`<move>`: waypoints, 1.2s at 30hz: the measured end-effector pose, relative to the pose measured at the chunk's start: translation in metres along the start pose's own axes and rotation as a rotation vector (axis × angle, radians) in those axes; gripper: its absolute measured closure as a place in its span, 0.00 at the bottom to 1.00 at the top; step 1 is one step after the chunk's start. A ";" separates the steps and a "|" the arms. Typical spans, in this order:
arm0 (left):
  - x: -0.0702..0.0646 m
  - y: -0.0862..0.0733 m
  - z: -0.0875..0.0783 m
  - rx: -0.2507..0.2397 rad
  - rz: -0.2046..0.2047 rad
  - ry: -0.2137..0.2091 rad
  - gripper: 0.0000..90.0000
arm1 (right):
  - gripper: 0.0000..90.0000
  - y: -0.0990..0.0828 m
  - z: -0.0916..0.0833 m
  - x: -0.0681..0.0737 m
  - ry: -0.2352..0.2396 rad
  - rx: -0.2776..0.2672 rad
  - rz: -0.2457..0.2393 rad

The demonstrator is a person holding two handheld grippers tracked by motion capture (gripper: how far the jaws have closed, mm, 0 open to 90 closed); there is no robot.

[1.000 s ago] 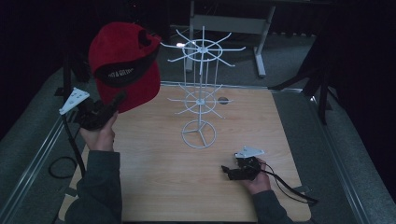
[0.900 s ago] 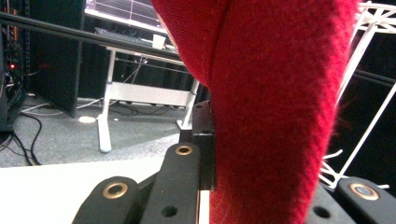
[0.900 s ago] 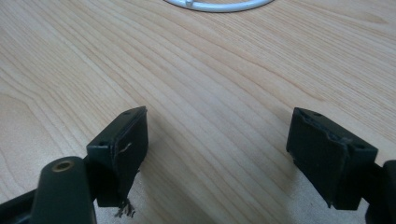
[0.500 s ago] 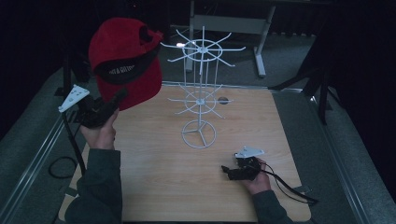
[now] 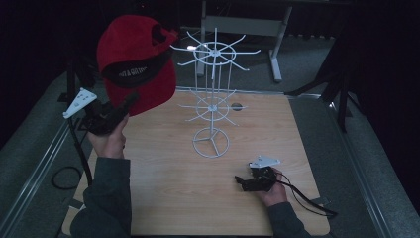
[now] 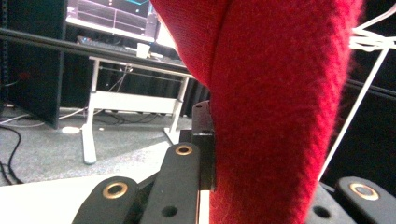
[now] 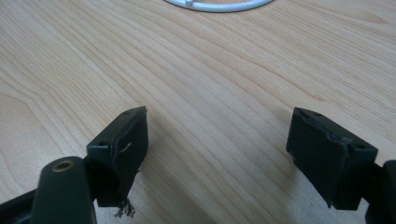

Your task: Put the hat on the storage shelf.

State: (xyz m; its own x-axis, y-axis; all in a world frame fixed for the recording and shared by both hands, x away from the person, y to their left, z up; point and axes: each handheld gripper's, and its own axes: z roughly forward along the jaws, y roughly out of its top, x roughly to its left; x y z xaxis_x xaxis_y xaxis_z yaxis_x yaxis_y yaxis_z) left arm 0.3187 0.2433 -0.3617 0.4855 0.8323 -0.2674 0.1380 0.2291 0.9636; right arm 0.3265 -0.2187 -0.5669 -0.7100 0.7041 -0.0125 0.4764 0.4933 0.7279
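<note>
The red baseball cap (image 5: 134, 62) is up in the air above the far left corner of the wooden table (image 5: 163, 198), just beside the upper arms of the white wire display stand (image 5: 213, 99), which is planted mid-table nearer the far edge. The left gripper (image 5: 121, 110) has its jaws clamped on the cap's fabric, the red cloth (image 6: 275, 116) pinched between them. The cap looks light and soft, likely to sag and swing, so the stiffer brim or the edge band seems the surest place to take it. The right gripper (image 5: 247, 182) rests low near the table's near right corner, jaws spread wide over bare wood, holding nothing.
</note>
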 end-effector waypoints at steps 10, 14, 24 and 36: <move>-0.005 0.004 -0.002 -0.014 0.012 -0.013 0.94 | 0.23 0.000 0.000 0.000 -0.001 -0.001 0.001; -0.006 0.006 -0.003 -0.023 0.011 -0.014 0.94 | 0.23 0.000 0.000 0.000 0.000 -0.001 0.001; -0.010 -0.003 -0.002 -0.002 0.017 -0.031 0.94 | 0.23 0.000 0.000 0.000 0.000 -0.001 0.000; -0.011 -0.020 0.001 0.032 0.016 -0.029 0.94 | 0.23 0.000 0.000 0.000 0.000 -0.001 0.001</move>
State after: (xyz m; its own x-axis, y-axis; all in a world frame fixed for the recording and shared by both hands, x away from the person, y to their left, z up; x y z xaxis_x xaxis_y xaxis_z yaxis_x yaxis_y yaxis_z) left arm 0.3113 0.2286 -0.3779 0.5122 0.8210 -0.2522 0.1570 0.1992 0.9673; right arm 0.3265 -0.2186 -0.5670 -0.7094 0.7047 -0.0120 0.4766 0.4921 0.7285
